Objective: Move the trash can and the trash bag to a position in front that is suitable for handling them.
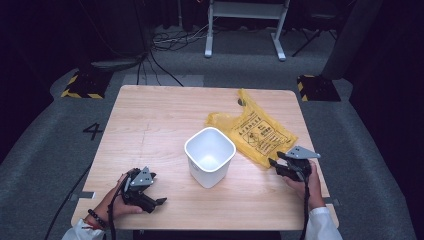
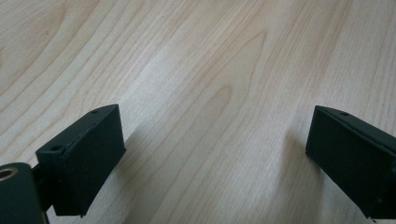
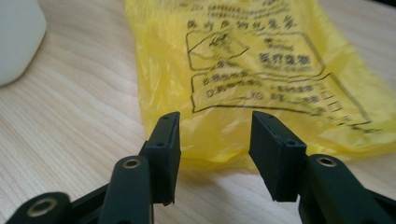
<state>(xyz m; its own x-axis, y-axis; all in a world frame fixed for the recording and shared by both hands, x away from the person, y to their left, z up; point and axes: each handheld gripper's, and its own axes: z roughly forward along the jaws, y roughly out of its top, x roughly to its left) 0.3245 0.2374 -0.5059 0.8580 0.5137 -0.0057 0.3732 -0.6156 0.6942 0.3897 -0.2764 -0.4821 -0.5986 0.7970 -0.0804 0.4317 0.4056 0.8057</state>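
Table: light wooden rectangular table (image 1: 150,130), bare grain between and ahead of the left jaws
Bag: thin yellow plastic bag with black printing (image 3: 261,70), lying flat and crumpled; its near edge sits just ahead of the right jaws and partly between their tips, not pinched
Bin: white plastic square bin with rounded corners (image 1: 210,156), upright and empty, well off to the left of the right jaws, touching or just beside the bag's edge
Right gripper: right gripper (image 3: 215,140) held low over the table, jaws parted, nothing clamped
Left gripper: left gripper (image 2: 215,149) jaws spread wide over bare wood, holding nothing
Handling: judged very light, limp and slippery film; it will slide or bunch when pushed
Grip spot: likely the near folded edge straight ahead of the right jaws, pinching a raised crease
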